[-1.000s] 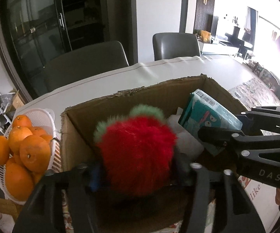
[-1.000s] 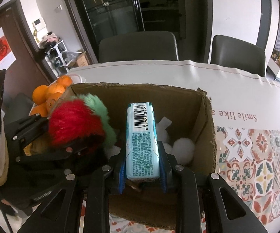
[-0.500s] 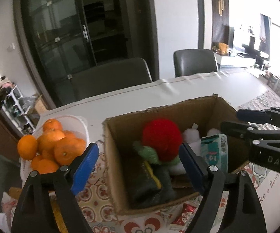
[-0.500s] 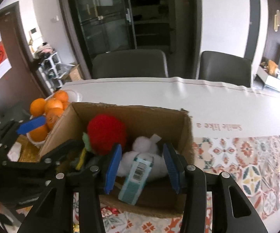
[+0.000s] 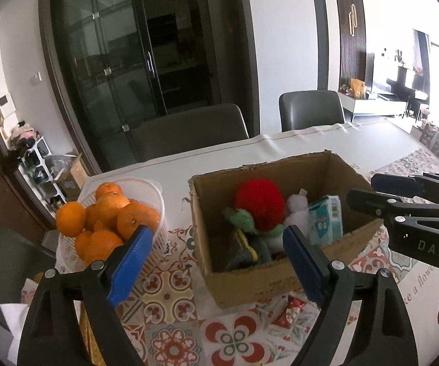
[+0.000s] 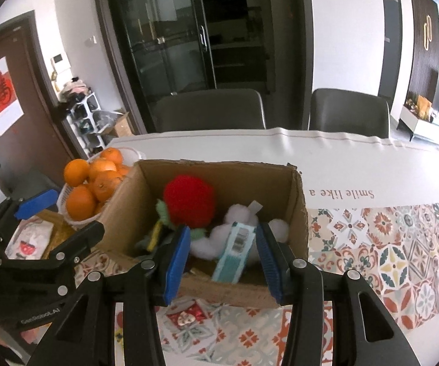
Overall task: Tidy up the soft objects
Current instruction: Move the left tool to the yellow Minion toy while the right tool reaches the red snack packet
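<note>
Patterned tablecloth (image 6: 402, 259) lies beneath us. Our left gripper (image 5: 216, 259) has just been spreading, nothing between its jaws; our right gripper (image 6: 222, 256) stands released too. Beyond them, the cardboard box (image 5: 250, 280) holds the red plush (image 5: 259, 202) and tissue pack (image 6: 234, 256).

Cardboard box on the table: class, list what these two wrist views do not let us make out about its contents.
- Left wrist view: the dark item under the red plush strawberry is shadowed by the cardboard box wall; not identifiable.
- Right wrist view: the tissue pack print is too small to read.
- Both views: the box floor is covered by contents and its near wall.
</note>
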The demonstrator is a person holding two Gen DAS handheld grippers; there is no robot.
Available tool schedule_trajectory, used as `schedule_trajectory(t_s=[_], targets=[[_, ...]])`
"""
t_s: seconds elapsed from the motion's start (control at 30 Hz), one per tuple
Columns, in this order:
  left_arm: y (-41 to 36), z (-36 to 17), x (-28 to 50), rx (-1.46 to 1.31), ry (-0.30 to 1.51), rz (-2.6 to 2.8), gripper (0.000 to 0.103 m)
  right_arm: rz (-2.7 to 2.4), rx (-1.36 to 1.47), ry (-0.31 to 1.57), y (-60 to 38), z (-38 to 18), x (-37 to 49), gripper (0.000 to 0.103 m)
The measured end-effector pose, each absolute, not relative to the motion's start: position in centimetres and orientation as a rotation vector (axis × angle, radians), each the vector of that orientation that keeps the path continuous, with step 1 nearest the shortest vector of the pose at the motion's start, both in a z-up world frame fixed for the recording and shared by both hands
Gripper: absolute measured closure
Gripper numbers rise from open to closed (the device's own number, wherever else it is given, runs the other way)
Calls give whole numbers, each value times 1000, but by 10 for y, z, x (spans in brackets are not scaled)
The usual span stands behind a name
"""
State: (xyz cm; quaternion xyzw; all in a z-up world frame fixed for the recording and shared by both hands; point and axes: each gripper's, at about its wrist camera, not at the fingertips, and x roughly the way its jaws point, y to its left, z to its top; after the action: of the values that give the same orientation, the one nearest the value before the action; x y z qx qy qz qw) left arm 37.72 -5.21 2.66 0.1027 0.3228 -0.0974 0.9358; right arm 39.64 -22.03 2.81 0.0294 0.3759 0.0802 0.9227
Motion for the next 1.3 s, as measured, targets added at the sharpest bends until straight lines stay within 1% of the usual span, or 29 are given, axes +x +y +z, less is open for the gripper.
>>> schedule_trajectory(t_s=[0.27,0.6,0.63,0.67,0.73,0.9,0.97,1.3], targets=[[-41,27,341,220,634,-186,14,207,53,732,-205,32,363,57],[-30,14,304,233,610,-168,11,283,38,742,-190,14,339,56],[-30,12,301,238,609,-171,11,289,36,742,-188,11,336,55],[-29,9,298,242,609,-173,11,296,33,742,-187,9,334,51],[-28,3,292,247,613,-174,11,310,29,739,-184,4,329,46],[-27,-13,282,256,637,-187,10,342,6,756,-178,-10,322,44],[-27,-20,279,254,650,-202,10,358,2,767,-177,-16,321,40],[-27,-55,268,225,734,-257,7,399,-42,812,-170,-45,318,32]])
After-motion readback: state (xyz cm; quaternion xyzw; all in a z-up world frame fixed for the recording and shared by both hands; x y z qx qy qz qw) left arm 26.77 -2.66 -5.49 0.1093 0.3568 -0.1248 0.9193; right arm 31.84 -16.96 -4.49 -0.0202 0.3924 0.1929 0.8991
